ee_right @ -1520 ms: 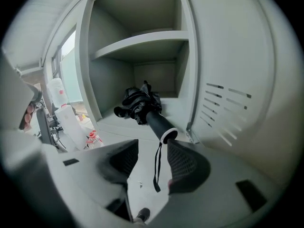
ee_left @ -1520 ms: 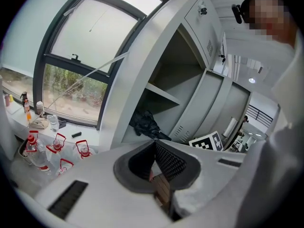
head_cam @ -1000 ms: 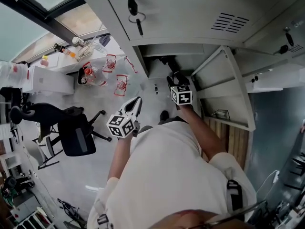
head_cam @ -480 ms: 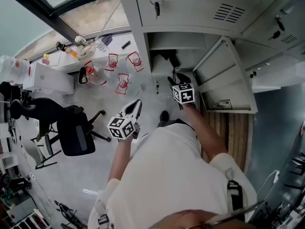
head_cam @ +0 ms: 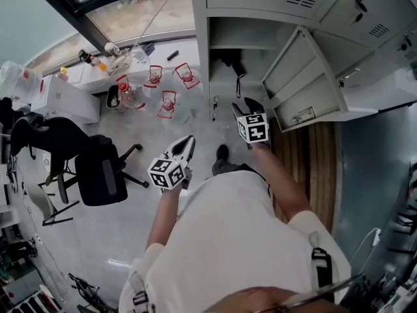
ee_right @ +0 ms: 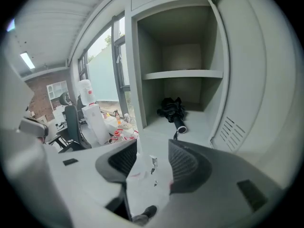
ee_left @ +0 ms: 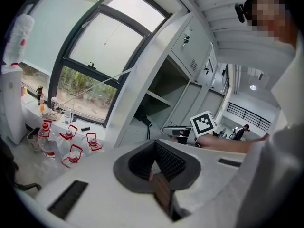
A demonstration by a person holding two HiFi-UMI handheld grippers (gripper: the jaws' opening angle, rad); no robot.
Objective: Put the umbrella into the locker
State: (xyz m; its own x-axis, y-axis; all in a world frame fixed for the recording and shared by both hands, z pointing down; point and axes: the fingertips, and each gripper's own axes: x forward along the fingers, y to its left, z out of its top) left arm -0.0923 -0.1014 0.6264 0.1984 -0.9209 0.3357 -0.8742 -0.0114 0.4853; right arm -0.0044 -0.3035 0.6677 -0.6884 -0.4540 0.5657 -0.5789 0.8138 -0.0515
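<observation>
A black folded umbrella (ee_right: 172, 110) lies on the floor of the open locker compartment (ee_right: 183, 74), its handle toward me. It also shows in the head view as a dark umbrella (head_cam: 231, 67) and in the left gripper view as the umbrella (ee_left: 142, 120). My right gripper (head_cam: 244, 106) hangs in front of the locker, well short of the umbrella. The right gripper (ee_right: 153, 151) is open with nothing between its pads. My left gripper (head_cam: 186, 142) is held off to the left of the locker. The left gripper (ee_left: 154, 148) has its pads together and holds nothing.
The locker door (head_cam: 306, 83) stands swung out to the right. Several water jugs with red handles (head_cam: 163, 103) sit on the floor left of the locker. A black office chair (head_cam: 98, 175) and a white box (head_cam: 65, 100) are farther left.
Both grippers have drawn back from the locker; the right one has come out from the compartment's mouth and risen. The umbrella stays lying inside.
</observation>
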